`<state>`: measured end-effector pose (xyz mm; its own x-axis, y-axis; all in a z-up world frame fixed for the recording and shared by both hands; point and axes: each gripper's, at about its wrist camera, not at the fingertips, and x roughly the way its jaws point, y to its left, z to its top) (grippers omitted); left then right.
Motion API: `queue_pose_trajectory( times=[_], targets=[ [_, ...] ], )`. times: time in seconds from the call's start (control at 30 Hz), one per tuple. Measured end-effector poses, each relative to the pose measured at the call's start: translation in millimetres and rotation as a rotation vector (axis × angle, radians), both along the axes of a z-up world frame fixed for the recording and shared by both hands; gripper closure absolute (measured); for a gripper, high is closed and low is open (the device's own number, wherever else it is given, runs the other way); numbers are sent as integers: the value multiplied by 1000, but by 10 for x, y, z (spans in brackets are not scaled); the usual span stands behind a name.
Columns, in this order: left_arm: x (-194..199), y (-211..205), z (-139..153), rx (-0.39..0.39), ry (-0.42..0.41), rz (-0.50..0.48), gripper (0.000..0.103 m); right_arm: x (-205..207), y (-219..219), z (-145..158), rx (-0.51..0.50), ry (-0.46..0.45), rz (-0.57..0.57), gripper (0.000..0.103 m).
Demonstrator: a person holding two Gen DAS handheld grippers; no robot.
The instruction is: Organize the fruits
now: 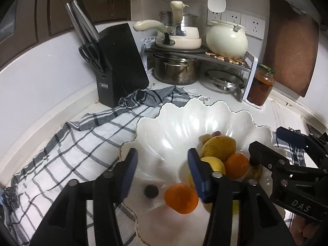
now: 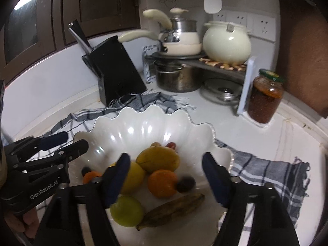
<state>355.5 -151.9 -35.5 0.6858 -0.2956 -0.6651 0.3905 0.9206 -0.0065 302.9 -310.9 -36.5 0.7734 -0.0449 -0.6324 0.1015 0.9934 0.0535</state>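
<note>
With both of your grippers spread wide and empty over the white scalloped glass bowl, the left gripper hangs just above a small loose orange lying apart from the heap. Close too fast there and you'll likely squirt it across the slick glass. Beyond your right gripper, the yellow mango rests atop the pile; nudge it and it may roll.

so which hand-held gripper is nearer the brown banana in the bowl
Right. The right hand-held gripper hovers open directly above the banana. The left hand-held gripper is open over the bowl's other side, by a loose orange.
</note>
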Motion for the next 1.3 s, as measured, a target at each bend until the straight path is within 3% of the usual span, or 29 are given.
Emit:
queue_pose_trajectory(
  times=[0.17,0.27,0.53,0.73,1.3],
  targets=[
    [-156,80,146,7,-41,32,31,-137,12,127,-13,-20,-25,16],
    [-261,136,250,9,-62,51,27,-238,40,215,-19,-35,-41,11],
    [-647,302,540,19,-130,101,10,-553,131,457,-17,-68,-67,8],
    [-1027,431,686,41,-170,119,9,-867,223,589,-10,-92,-78,8],
    [-1990,744,827,13,-172,180,8,-1766,488,721,-6,-115,-68,8]
  ],
)
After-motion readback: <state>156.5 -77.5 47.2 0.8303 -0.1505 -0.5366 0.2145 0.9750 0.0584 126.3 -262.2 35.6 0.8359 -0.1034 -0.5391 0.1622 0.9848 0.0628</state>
